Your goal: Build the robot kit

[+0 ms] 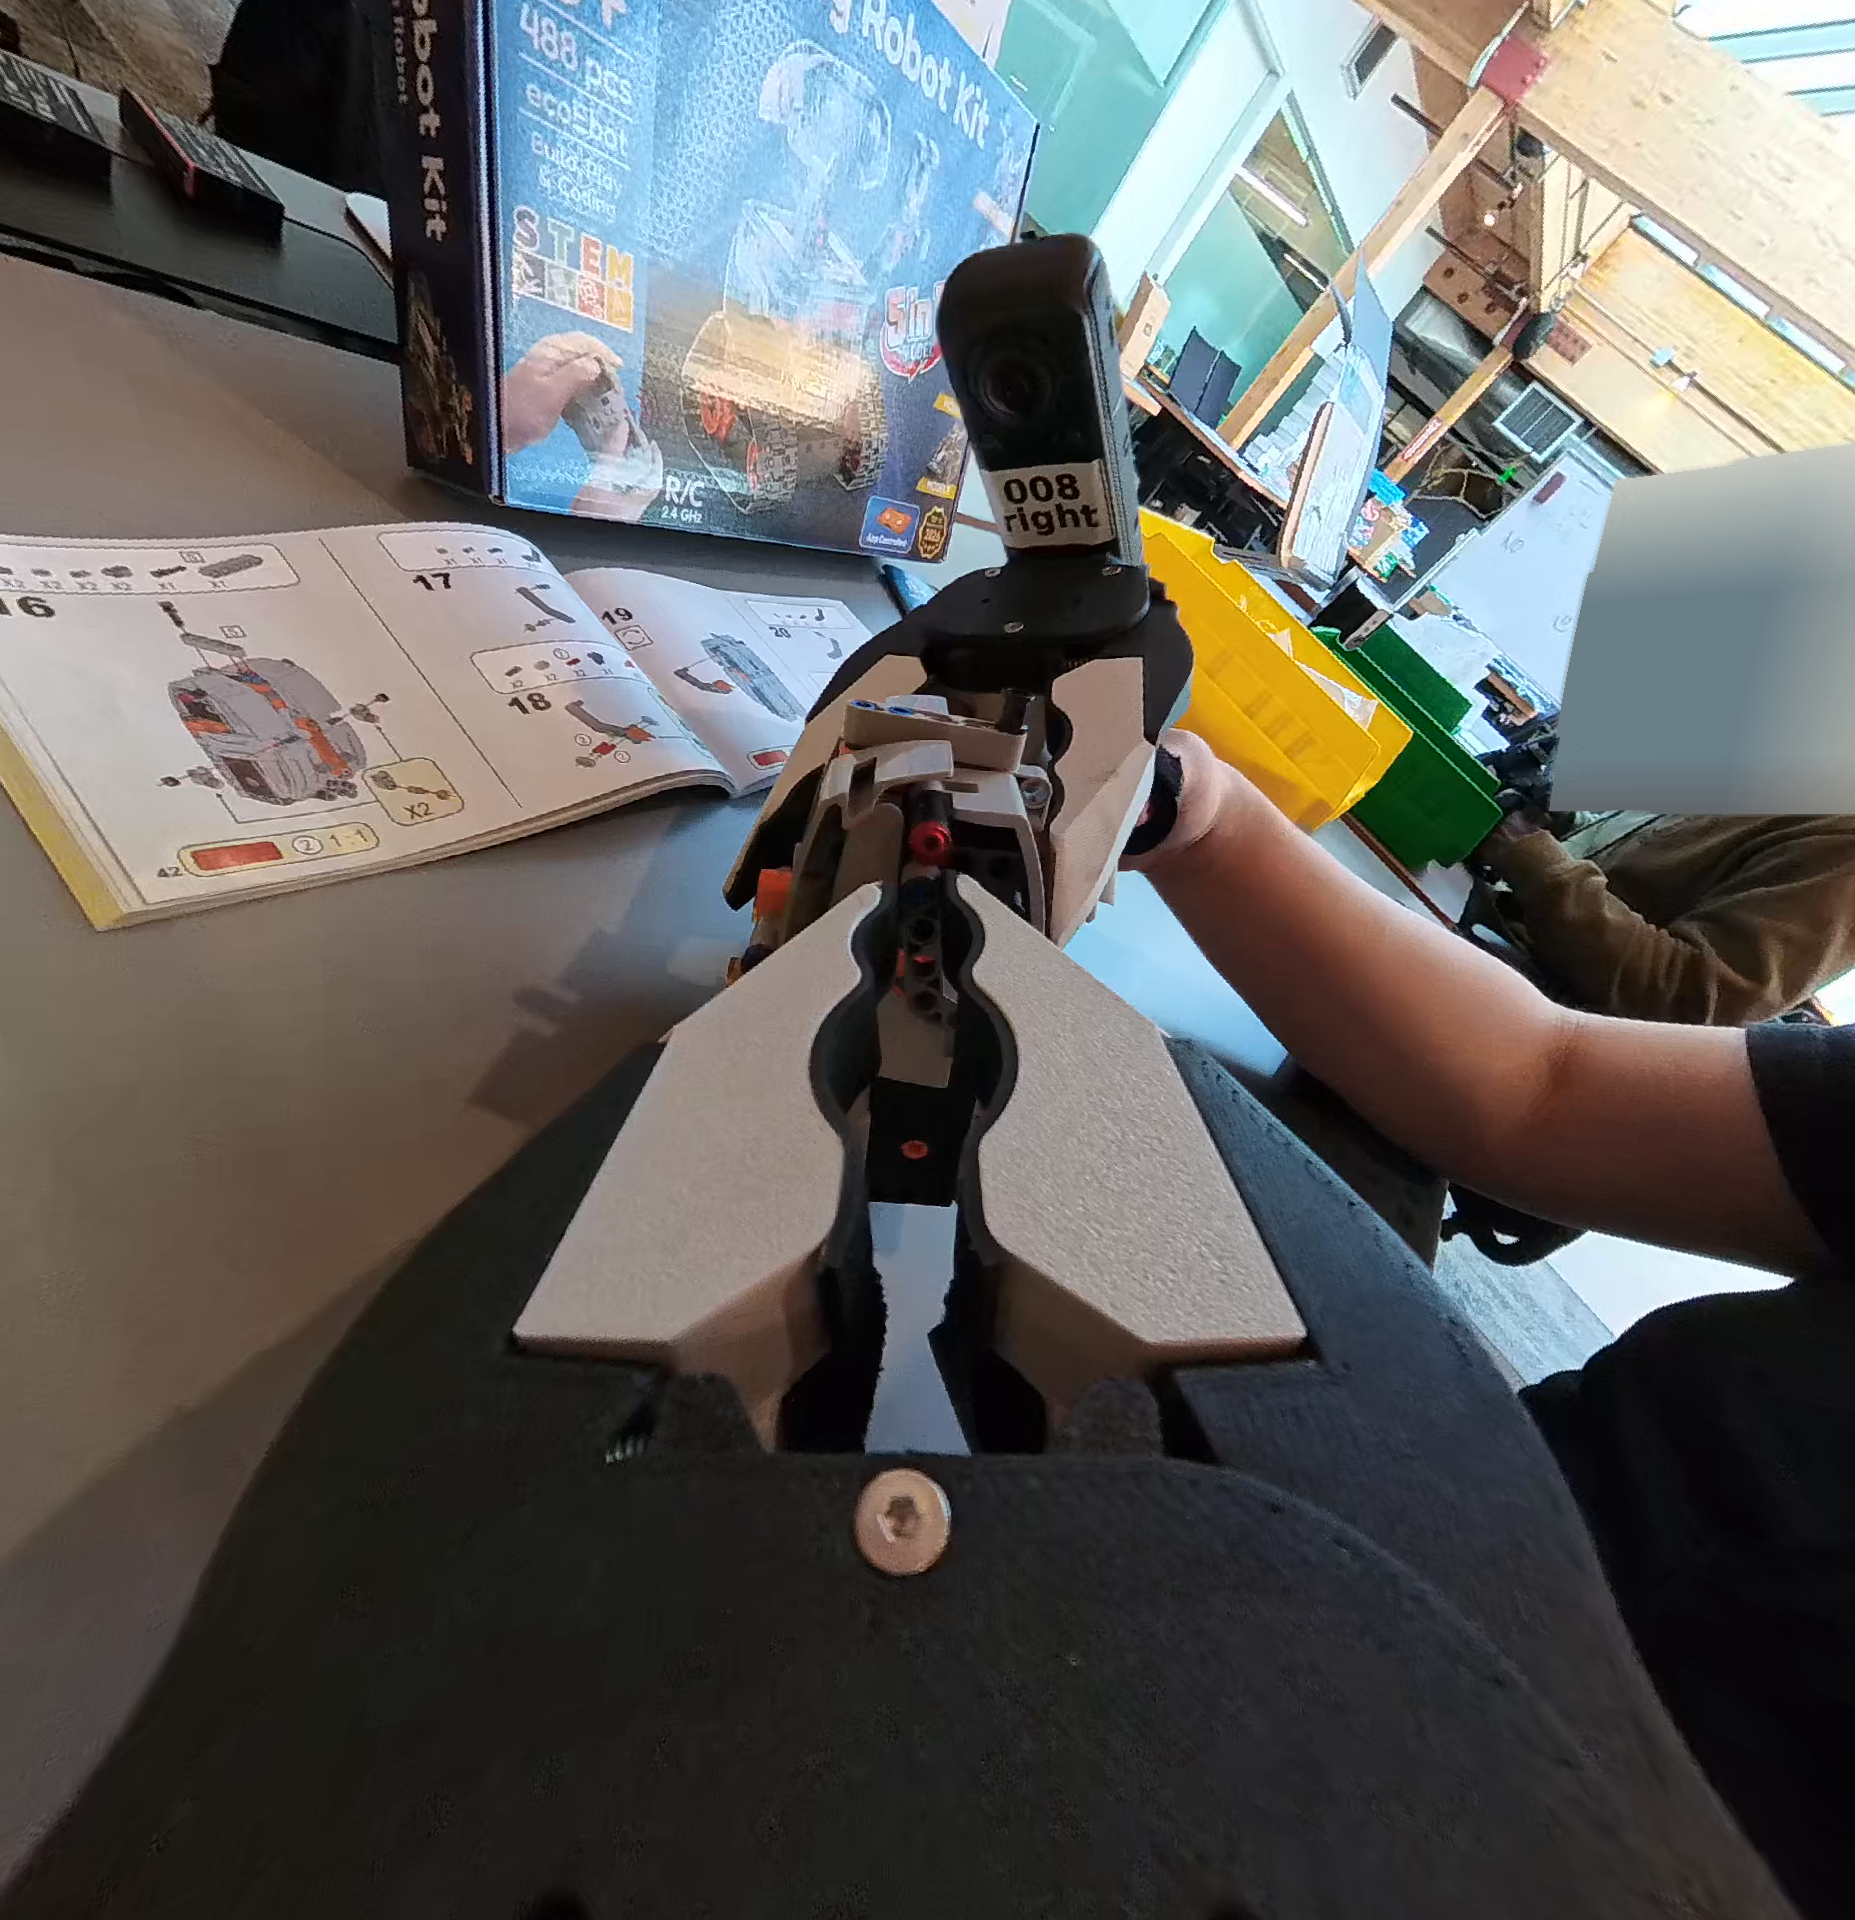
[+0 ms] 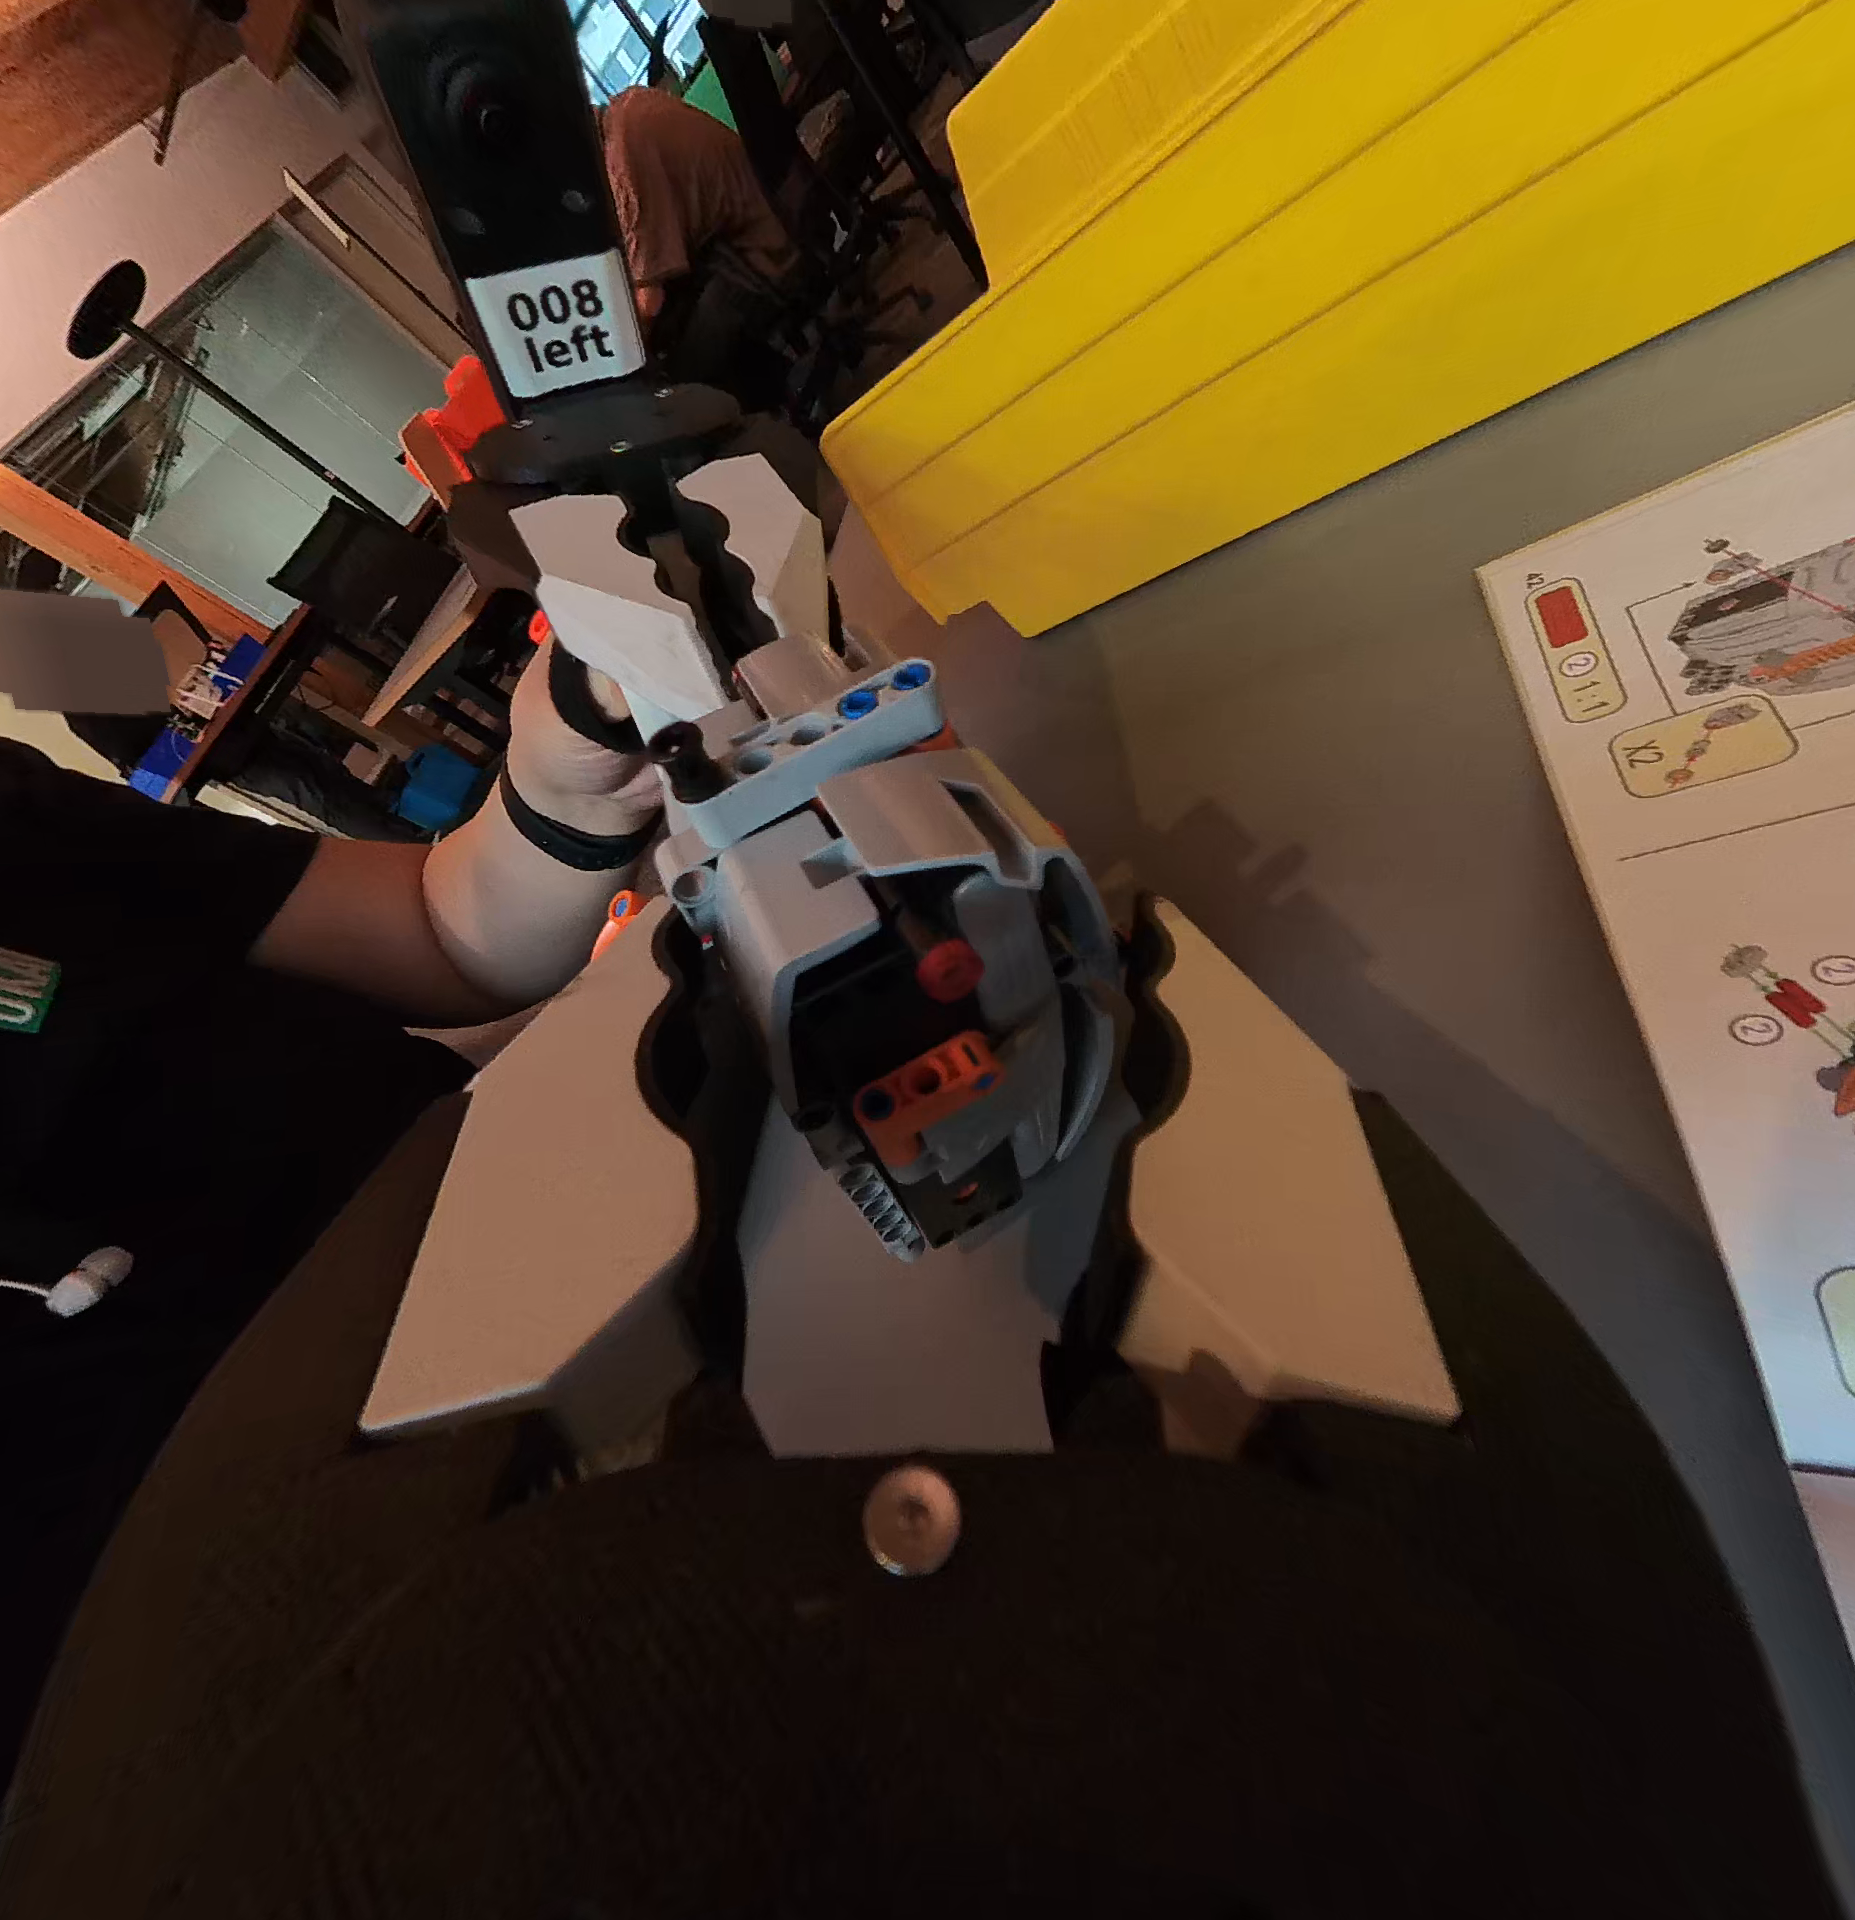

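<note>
A grey brick-built model [image 1: 907, 779] with black, orange and red parts hangs in the air between my two grippers, above the grey table [image 1: 175, 1143]. My left gripper [image 1: 918, 935] is shut on the model's narrow black and grey end. My right gripper [image 2: 902, 987] faces it and is shut on the model's wide grey body [image 2: 798, 935], with its fingers [image 2: 549, 1143] spread to either side. The right gripper also shows in the left wrist view [image 1: 964, 790], and the left gripper in the right wrist view [image 2: 715, 644]. A grey beam with blue pins [image 2: 829, 727] sits on top of the model.
An open instruction booklet [image 1: 279, 707] lies on the table to the left and shows in the right wrist view [image 2: 1733, 831]. A blue kit box [image 1: 715, 260] stands behind it. A yellow bin [image 1: 1266, 675] and a green bin [image 1: 1422, 748] stand at the far right. The person's forearm [image 1: 1422, 1039] reaches in. The gap from one gripper's tips to the other's is roughly 4 centimeters.
</note>
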{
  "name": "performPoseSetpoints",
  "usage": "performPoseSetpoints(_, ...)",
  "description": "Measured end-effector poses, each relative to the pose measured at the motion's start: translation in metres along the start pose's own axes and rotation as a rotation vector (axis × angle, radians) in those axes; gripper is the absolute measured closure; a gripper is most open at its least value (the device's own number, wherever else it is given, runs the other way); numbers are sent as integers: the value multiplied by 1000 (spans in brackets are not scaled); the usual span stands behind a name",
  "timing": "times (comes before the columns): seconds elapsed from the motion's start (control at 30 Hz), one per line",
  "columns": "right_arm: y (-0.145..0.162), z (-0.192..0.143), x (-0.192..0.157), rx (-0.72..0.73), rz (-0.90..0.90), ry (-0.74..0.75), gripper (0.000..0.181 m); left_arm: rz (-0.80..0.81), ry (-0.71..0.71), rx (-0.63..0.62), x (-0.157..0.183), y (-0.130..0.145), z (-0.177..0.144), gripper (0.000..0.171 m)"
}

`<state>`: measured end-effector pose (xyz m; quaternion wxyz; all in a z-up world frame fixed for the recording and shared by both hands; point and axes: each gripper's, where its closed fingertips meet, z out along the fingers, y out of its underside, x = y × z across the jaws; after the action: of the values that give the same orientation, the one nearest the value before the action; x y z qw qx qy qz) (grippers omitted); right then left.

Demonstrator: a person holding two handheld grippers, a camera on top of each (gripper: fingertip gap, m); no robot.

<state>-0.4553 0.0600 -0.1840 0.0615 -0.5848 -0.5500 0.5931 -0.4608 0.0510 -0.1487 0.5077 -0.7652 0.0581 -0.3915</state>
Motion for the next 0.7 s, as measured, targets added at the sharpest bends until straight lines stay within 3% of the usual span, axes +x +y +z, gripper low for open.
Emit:
performPoseSetpoints(0.3,-3,2,0,20,-210,125,99,-269,102,34,3,2,-5,166)
performPoseSetpoints(0.7,-2,3,0,61,-412,232,99,-422,191,40,6,11,-8,166)
